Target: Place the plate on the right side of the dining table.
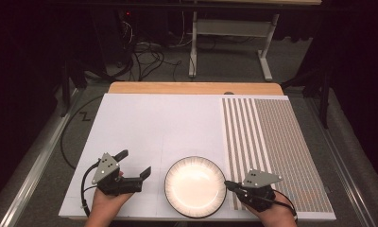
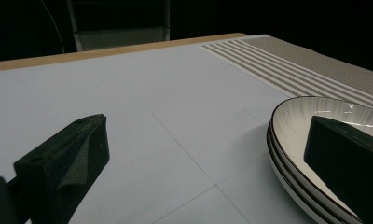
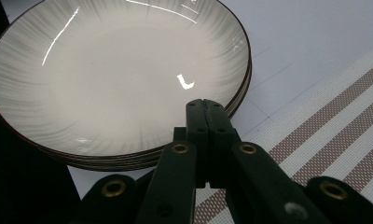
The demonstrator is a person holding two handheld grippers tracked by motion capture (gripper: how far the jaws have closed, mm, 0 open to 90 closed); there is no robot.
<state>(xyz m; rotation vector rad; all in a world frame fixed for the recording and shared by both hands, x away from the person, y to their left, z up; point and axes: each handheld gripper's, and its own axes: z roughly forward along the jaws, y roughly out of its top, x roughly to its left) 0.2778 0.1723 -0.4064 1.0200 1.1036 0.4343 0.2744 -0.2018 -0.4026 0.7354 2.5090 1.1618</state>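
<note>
**Stacked plates between two grippers, near edge of worktop**

Stack of plates (image 1: 195,186) at near edge of worktop (image 1: 168,123), on the white sheet, just left of the striped mat (image 1: 272,142). At least three rims visible in right gripper view (image 3: 114,79); exact count hard to tell. Round, so no long axis to line up with.

Right gripper (image 1: 230,184) just right of the stack, jaws clenched on nothing, tips pointing left at the rim, touching it or nearly so; contact unclear. Hand low, level with the worktop, resting on the mat edge.

Left gripper (image 1: 135,163) left of the stack, a little apart, jaws released and wide. In left gripper view, one jaw over the plates' near rim (image 2: 287,140), the other over bare sheet. Hand angled up and rightward.

Judgement: right side nearer. Likely next, a wedge or nudge at the rim to part the top plate, left jaws ready to take the opposite edge.
</note>
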